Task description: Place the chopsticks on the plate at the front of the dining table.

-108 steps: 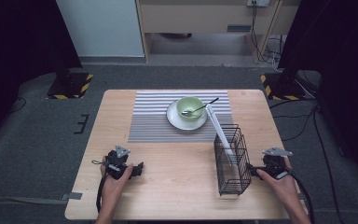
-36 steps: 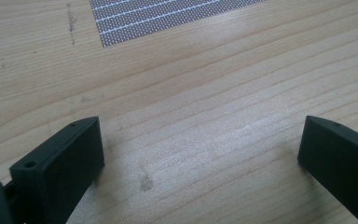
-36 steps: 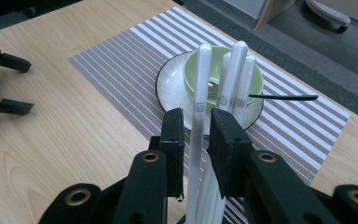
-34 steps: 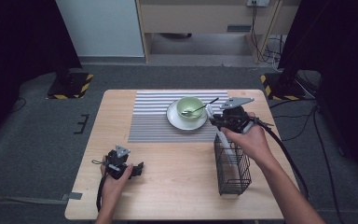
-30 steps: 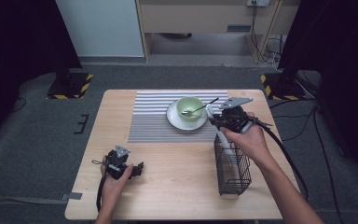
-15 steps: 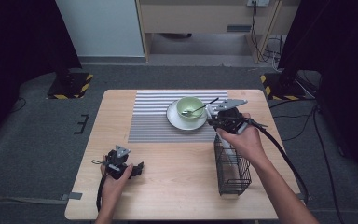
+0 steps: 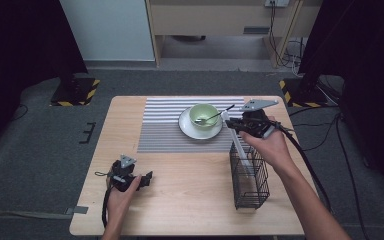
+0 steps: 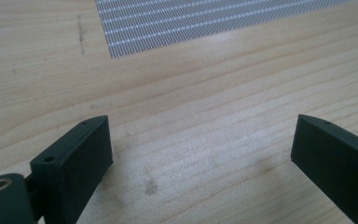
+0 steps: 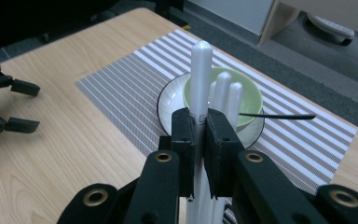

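Note:
A black wire basket (image 7: 250,181) stands on the right of the wooden table, with white utensil handles (image 9: 223,93) sticking up out of it. My right gripper (image 9: 200,122) has just been closing and is now shut on the tallest white handle (image 9: 200,70), above the basket's far end (image 7: 232,124). Beyond it a green bowl (image 7: 203,114) sits on a white plate (image 7: 187,129), with a dark spoon (image 7: 221,111) resting in the bowl. My left gripper (image 7: 147,178) lies near the table's front left. Its jaws stand open (image 8: 200,144) over bare wood.
A grey striped placemat (image 7: 165,131) lies under the plate at the back middle of the table. The right gripper's cable (image 7: 305,160) trails along the forearm. Bare wood (image 7: 190,190) lies between the left gripper and the basket.
The right hand came from the table's front right up to the basket top. In the last second it edged slightly left onto the white handle. The left hand stayed put.

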Demonstrator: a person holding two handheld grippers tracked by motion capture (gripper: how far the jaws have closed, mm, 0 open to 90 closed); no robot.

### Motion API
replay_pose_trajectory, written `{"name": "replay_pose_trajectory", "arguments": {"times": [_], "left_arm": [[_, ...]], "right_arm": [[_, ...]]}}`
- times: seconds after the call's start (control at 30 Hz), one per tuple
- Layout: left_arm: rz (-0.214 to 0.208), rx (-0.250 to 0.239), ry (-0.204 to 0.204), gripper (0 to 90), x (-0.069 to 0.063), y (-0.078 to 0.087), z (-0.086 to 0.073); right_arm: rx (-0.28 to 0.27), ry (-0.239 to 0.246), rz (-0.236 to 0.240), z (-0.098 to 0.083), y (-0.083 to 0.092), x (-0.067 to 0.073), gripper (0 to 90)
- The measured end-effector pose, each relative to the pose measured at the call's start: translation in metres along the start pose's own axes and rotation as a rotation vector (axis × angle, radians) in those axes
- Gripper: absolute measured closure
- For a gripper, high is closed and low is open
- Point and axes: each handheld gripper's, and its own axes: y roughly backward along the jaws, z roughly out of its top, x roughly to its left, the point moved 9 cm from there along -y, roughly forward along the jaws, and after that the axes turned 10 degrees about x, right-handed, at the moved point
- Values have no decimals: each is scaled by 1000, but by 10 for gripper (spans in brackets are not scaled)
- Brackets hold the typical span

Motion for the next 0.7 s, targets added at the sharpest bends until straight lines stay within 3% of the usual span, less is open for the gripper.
{"name": "replay_pose_trajectory", "arguments": {"times": [0.33,0.7], "left_arm": [[-11,-65,-1,46,-5,10,11],[-31,-104,-30,51,-21,15,22]], "right_arm": [[-131,-50,37,22,39,-13,833],[-207,-48,28,44,68,-18,833]]}}
